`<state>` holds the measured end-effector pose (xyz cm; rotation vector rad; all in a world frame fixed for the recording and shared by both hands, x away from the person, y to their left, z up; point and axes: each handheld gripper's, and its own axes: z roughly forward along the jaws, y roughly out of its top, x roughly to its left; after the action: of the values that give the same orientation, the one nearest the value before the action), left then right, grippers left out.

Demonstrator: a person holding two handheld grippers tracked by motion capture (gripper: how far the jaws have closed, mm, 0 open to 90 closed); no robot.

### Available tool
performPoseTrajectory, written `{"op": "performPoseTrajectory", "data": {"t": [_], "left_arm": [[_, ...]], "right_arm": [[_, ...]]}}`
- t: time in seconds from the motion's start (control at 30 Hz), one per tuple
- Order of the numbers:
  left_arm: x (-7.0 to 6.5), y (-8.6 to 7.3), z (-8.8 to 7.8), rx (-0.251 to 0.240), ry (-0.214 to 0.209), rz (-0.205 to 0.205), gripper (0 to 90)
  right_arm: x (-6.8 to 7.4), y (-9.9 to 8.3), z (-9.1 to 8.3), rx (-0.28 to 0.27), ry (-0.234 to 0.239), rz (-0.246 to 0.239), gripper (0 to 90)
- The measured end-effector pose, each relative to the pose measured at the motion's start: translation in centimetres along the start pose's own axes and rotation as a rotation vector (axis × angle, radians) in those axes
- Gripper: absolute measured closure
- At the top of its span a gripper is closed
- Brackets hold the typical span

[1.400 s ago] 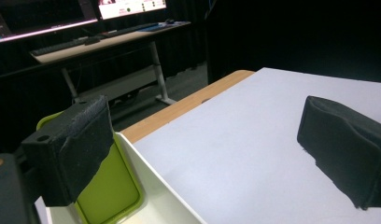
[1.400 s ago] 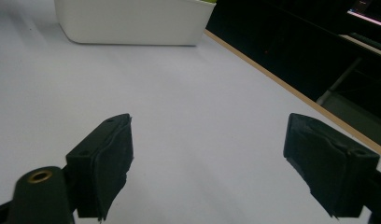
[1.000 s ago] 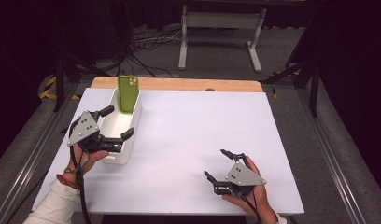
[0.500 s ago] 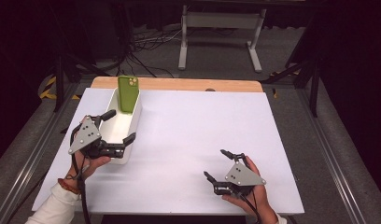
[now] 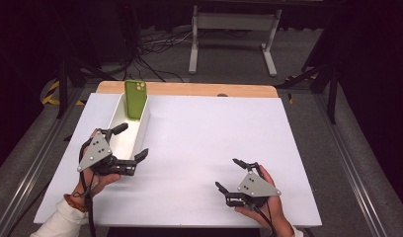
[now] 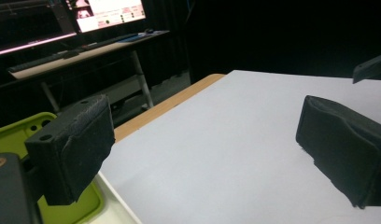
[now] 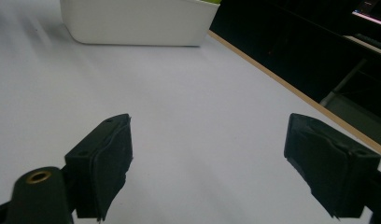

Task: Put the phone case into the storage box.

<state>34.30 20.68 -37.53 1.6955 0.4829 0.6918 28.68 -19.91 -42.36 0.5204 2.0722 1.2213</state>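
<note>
My left tool (image 5: 131, 143) hangs released over the white bin's (image 5: 141, 129) near end; the green phone (image 5: 135, 98) stands at 12 o'clock. My right tool (image 5: 232, 174) rests released on the bare table (image 5: 199, 133).

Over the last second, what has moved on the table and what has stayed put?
The left gripper has drawn back toward the person's edge along the near end of the white bin, its jaws open and holding nothing. The green phone stands where it was, leaning at the bin's far end. The right gripper has kept its place on the white tabletop, jaws open.
</note>
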Motion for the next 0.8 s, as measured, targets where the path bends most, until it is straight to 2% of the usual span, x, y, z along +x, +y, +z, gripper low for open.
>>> {"op": "performPoseTrajectory", "data": {"t": [0.37, 0.5, 0.53, 0.63, 0.8], "left_arm": [[-1.4, -0.3, 0.0, -0.001, -0.038, -0.001, 5.3], [-1.9, -0.4, 0.0, 0.005, -0.05, 0.007, 5.3], [-2.0, -0.4, 0.1, 0.019, -0.057, 0.012, 5.1], [-2.2, -0.5, 0.1, 0.014, -0.052, 0.012, 4.4], [-2.6, -0.8, -0.1, 0.017, -0.069, 0.009, 4.3]], "right_arm": [[0.1, 0.1, 0.0, -0.001, 0.0, -0.002, 16.2], [0.0, 0.1, -0.1, -0.005, -0.002, 0.0, 16.2], [0.0, 0.1, -0.1, -0.006, -0.003, 0.0, 16.1], [0.0, 0.1, -0.1, -0.007, -0.003, 0.0, 16.1], [0.0, 0.2, -0.1, -0.009, -0.008, 0.002, 16.0]]}}
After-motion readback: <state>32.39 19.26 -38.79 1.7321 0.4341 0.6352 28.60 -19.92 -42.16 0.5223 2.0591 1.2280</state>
